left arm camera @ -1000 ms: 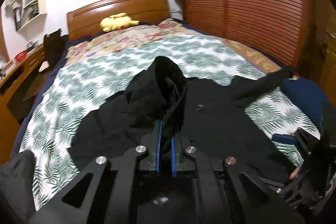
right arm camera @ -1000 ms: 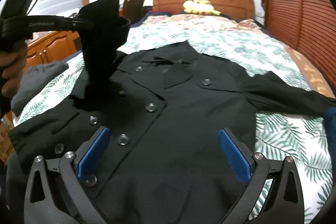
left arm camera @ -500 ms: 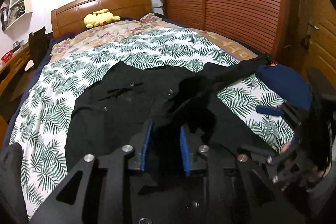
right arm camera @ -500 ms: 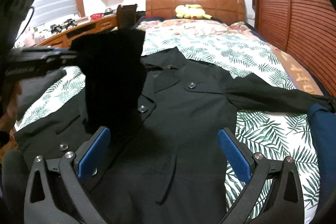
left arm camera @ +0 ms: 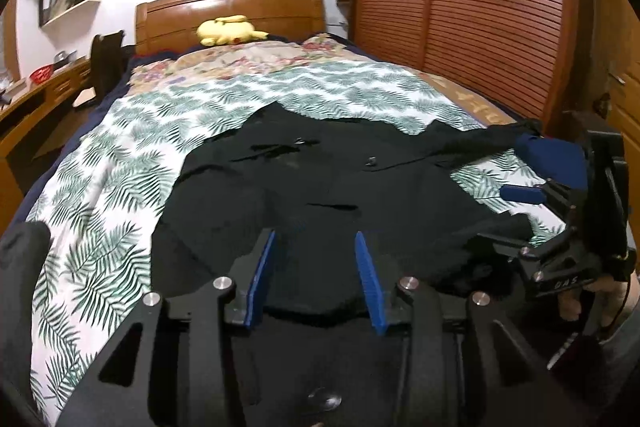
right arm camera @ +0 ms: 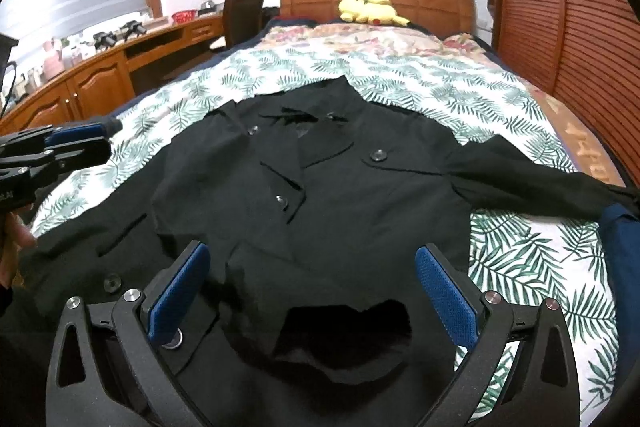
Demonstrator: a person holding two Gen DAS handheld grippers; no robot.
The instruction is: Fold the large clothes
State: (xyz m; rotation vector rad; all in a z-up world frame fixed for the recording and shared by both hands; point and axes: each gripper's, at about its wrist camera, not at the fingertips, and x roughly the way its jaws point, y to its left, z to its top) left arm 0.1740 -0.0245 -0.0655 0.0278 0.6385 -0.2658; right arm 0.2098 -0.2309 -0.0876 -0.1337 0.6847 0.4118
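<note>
The black coat (right arm camera: 320, 187) lay face up across the leaf-print bed (right arm camera: 400, 75), one sleeve (right arm camera: 540, 183) stretched toward the wardrobe side. The folded-in sleeve could slide back off the slick front if the next fold tugged the body. The left gripper (left arm camera: 316, 267) had just been opening, its blue pads released with nothing between them; a second earlier it had pinched that sleeve aloft. The right gripper (right arm camera: 312, 291) hovered wide open, empty, over the hem

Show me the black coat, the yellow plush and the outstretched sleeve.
coat (right arm camera: 340, 187), right wrist view, chest front.
plush (right arm camera: 370, 10), right wrist view, its body.
sleeve (right arm camera: 532, 183), right wrist view, mid-length.
</note>
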